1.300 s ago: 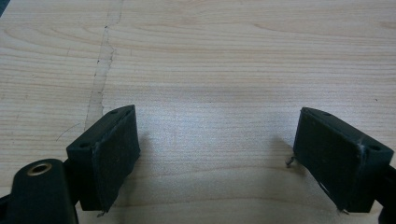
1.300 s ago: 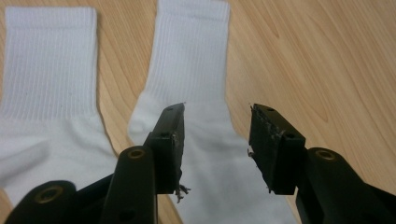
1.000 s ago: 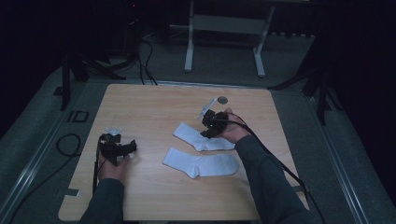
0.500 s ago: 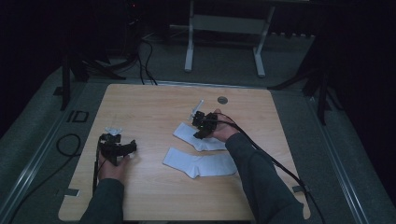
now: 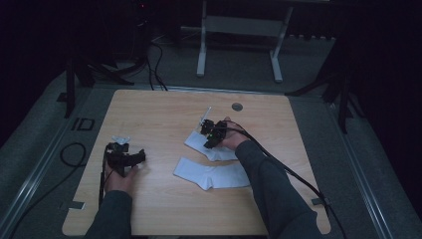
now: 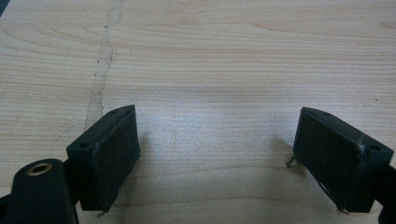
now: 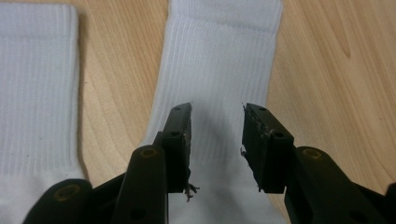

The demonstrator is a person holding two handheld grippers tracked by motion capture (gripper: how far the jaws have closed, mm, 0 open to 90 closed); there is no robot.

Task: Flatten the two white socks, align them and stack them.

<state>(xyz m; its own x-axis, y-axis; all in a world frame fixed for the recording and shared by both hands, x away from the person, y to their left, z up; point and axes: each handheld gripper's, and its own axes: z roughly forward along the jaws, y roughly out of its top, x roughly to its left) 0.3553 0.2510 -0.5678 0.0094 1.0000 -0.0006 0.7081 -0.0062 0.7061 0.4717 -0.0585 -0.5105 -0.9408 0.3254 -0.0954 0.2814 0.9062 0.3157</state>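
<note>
Jaws of the right gripper [image 7: 217,140] have just been closing over the far sock [image 7: 219,60], fabric between them, pads not yet pressing. A second sock [image 5: 211,173] lies at its 6 o'clock. Left gripper [image 6: 217,158] gapes over bare table [image 6: 210,56].

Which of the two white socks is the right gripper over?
The farther sock, the one nearer the table's far edge: the right gripper has its jaws right above it. The nearer sock lies apart, toward the person.
</note>
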